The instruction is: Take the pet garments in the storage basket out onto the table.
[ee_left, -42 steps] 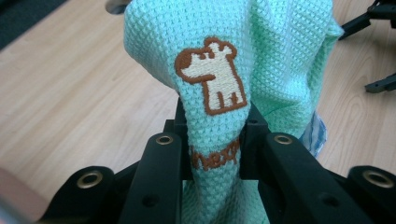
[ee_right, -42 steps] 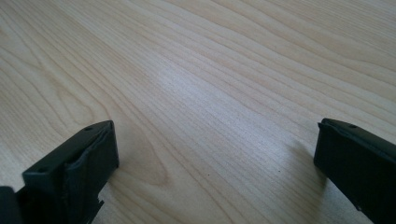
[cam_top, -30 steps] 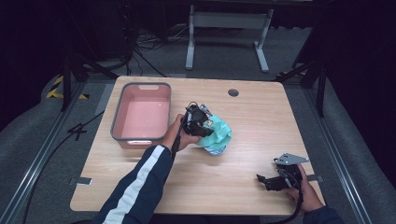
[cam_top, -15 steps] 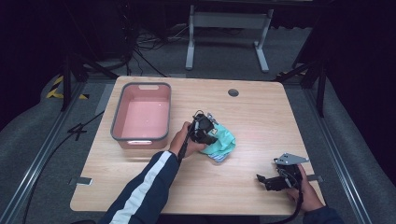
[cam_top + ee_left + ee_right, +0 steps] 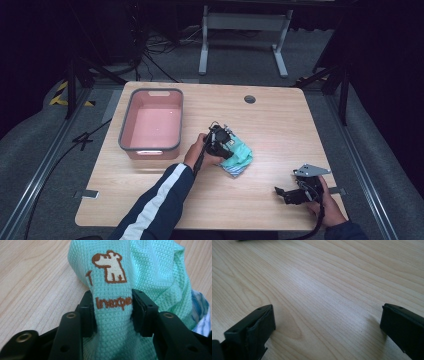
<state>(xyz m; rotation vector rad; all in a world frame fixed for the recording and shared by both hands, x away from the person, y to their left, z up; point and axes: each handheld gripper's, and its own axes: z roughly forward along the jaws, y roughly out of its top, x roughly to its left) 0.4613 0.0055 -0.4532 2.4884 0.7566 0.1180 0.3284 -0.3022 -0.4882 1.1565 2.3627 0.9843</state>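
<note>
While gripped mid-table, mint-green waffle-weave cloth (image 5: 150, 272) bunched into a soft crumpled heap on the pale wood-grain tabletop (image 5: 280, 120), just right of the pink basin (image 5: 131, 115). Left gripper (image 5: 113, 312) low over the heap; jaws have just been opening, yet a narrow fold of the cloth sits between the pads (image 5: 138, 312) and touches both faces. Fold embroidered with a brown-outlined cream dog and brown lettering beneath; weave a fine, regular grid of pits. Second fabric, white with blue stripes (image 5: 201, 312), peeking out at the heap's edge. Same heap seen from the high view as a teal lump (image 5: 239, 157) with the left gripper (image 5: 220, 142) pressed against its left side. Basin rectangular, rounded corners, grey rim, smooth glossy interior. Right gripper (image 5: 290, 195) resting near the table's front right corner, well apart from the cloth; jaws spread wide over bare wood, black blocky pads (image 5: 254, 325) matte, nothing between them.
</note>
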